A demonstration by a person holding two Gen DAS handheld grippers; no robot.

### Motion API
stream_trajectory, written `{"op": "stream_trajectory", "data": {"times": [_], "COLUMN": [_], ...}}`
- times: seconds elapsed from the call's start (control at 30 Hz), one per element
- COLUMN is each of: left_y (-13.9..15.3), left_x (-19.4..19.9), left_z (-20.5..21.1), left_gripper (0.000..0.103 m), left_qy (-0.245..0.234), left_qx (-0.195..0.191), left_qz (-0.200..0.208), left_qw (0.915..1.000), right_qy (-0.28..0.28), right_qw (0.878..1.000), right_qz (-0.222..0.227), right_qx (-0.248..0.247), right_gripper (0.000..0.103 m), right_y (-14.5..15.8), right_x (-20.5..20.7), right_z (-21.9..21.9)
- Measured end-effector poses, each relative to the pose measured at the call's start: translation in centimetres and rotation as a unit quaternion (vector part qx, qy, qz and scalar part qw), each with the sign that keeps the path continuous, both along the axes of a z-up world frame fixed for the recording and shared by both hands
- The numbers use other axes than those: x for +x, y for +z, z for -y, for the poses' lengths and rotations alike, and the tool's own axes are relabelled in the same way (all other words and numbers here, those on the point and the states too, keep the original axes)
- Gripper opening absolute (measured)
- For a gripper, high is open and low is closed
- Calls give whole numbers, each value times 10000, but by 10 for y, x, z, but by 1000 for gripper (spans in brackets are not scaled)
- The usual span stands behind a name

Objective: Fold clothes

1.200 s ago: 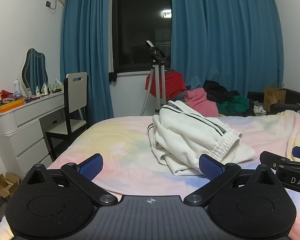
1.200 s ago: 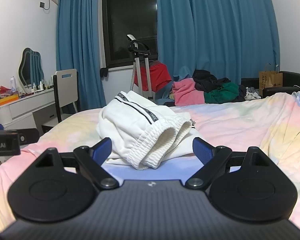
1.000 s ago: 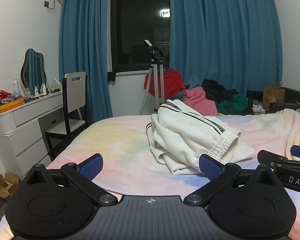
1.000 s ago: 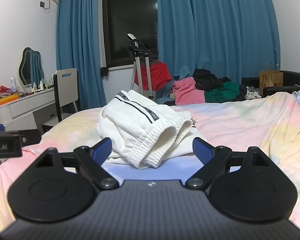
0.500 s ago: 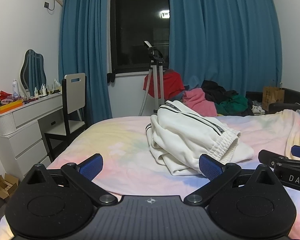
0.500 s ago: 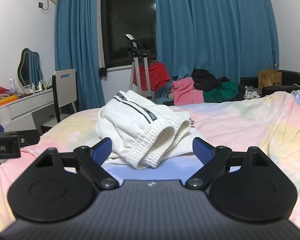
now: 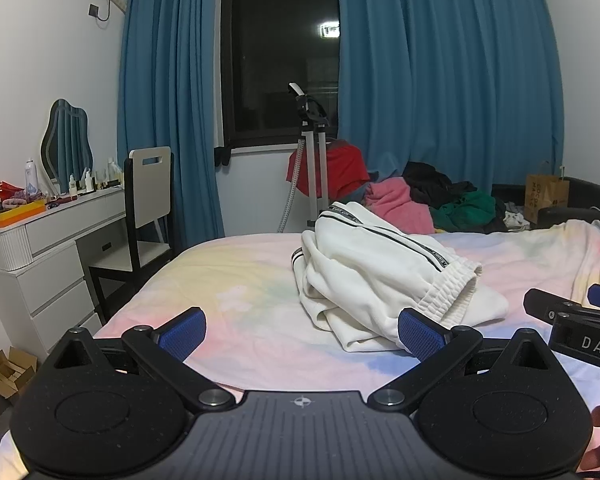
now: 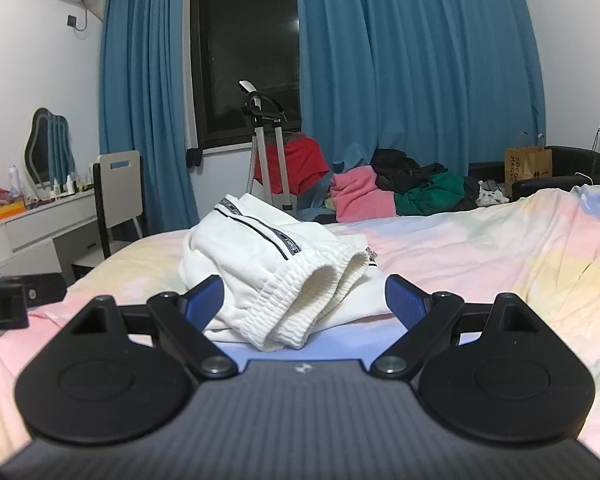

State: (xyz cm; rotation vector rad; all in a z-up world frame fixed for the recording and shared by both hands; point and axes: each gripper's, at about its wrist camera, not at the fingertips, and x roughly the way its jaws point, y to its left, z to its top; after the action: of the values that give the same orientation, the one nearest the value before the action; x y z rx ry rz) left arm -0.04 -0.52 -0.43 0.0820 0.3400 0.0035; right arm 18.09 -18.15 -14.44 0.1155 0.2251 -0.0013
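Hand-held gripper (image 8: 300,300) spread above pastel bedspread (image 8: 480,248).

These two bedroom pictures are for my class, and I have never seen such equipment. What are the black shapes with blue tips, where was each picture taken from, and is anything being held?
A person holds a two-finger gripper in each hand; each carries a camera looking forward along its fingers. One picture is from the left gripper, the other from the right gripper. The blue tips are finger pads, and both grippers stand open, holding nothing. On the pastel bedspread lies a bundle of white trousers with black stripes, cuffs facing the cameras. Behind the bed is a pile of clothes.
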Motion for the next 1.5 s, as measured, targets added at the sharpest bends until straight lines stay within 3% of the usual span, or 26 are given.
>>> {"op": "stream_trajectory", "data": {"times": [0.23,0.37,0.43,0.53,0.8,0.93,1.13,1.27,1.43,1.5], "left_y": [-1,-3,-4,-5,-19,-30,-55,-77,-109,-119], "left_x": [0,0,1,2,15,43,101,140,182,198], "left_z": [-1,-2,-2,-2,12,37,99,140,187,196], "left_gripper": [103,103,103,103,103,103,103,103,99,95], "left_qy": [1,1,2,-6,-274,-446,-837,-953,-905,-837], "left_qx": [28,36,32,29,157,359,1125,1470,2342,2490], "left_qz": [-8,-16,-24,-29,-103,-253,-424,-243,199,260], "left_qw": [10000,10000,10000,10000,9994,9980,9892,9842,9678,9645], "right_qy": [190,118,58,-82,-453,-548,-658,-819,-979,-1024], "right_qw": [9998,9999,10000,9998,9983,9973,9949,9926,9860,9835], "right_qz": [-30,-89,-61,8,80,-65,-246,-222,-514,-610], "right_qx": [-57,-14,48,166,366,480,718,872,1248,1362], "right_gripper": [85,67,46,29,25,25,19,19,19,19], "right_y": [3,5,6,7,14,16,9,3,-19,-27], "right_x": [-1,0,-1,-3,-8,-5,6,15,35,43], "right_z": [-6,-5,-2,4,18,27,44,60,85,91]}}
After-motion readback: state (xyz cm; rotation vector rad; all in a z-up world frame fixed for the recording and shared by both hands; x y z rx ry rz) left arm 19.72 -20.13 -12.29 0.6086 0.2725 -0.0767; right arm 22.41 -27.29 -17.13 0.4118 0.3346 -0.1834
